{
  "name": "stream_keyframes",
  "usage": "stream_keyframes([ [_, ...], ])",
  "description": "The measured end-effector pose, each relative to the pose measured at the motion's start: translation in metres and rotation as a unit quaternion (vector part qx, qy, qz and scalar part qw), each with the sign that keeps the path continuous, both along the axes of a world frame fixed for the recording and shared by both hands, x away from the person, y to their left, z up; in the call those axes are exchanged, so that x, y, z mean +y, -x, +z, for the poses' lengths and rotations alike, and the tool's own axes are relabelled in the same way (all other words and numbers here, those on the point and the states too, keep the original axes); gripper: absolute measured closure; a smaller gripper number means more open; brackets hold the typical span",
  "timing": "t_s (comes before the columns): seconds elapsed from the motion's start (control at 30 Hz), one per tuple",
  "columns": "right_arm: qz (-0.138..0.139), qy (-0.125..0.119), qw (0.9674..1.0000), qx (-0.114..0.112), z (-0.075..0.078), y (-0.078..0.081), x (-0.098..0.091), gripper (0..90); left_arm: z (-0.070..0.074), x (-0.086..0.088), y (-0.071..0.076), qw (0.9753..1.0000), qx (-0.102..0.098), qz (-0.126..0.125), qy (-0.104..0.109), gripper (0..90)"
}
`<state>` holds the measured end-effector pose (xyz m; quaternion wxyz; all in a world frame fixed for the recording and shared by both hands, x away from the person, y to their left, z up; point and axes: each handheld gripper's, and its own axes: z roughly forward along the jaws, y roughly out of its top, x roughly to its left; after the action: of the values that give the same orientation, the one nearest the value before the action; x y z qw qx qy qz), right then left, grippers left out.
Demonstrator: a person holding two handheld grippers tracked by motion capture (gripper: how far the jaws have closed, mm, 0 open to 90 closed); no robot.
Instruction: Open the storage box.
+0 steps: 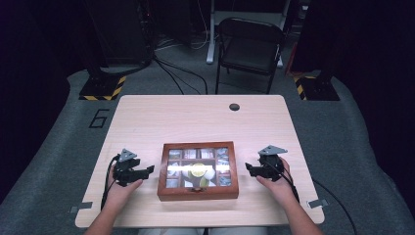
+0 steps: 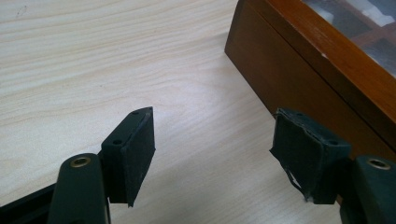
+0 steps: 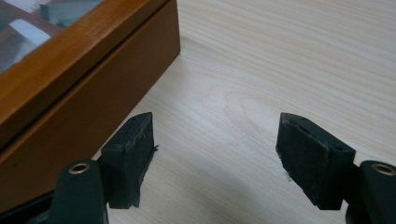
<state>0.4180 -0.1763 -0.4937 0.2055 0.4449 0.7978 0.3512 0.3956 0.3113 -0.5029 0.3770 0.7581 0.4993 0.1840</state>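
Beside the wooden box [image 1: 197, 193], both hand-held grippers, left [image 1: 148, 170] and right [image 1: 249, 169], spread, empty

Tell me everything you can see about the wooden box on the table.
The wooden box is a low, rectangular case of reddish-brown polished wood with a glass-paned lid, shut. Through the glass a grid of compartments shows, holding small items too blurred to name, under a bright glare. It lies flat on the light wood table, near the front edge, between the left claw and right claw. Both claws are open beside its ends; neither touches it.
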Motion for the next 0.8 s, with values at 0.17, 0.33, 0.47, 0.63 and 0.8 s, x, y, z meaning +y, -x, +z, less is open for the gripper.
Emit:
stream_keyframes([
  [0.17, 0.003, -0.010, 0.9999, -0.005, 0.006, 0.005, 0.002, 27.8, 0.003, -0.001, 0.004, 1.0000, 0.001, -0.002, 0.001, 29.8],
  [0.33, 0.013, -0.019, 0.9996, -0.014, 0.013, 0.012, 0.004, 28.5, 0.010, -0.002, 0.012, 0.9999, 0.000, -0.007, 0.011, 29.9],
  [0.47, 0.018, -0.026, 0.9993, -0.018, 0.017, 0.017, 0.006, 29.1, 0.014, -0.004, 0.019, 0.9999, -0.003, -0.011, 0.012, 29.9],
  [0.63, 0.014, -0.035, 0.9991, -0.016, 0.019, 0.022, 0.004, 29.4, 0.017, -0.005, 0.023, 0.9998, -0.009, -0.013, 0.008, 30.1],
  [0.8, 0.017, -0.048, 0.9985, -0.023, 0.023, 0.029, 0.003, 30.7, 0.019, -0.006, 0.027, 0.9998, -0.010, -0.011, 0.013, 30.3],
])
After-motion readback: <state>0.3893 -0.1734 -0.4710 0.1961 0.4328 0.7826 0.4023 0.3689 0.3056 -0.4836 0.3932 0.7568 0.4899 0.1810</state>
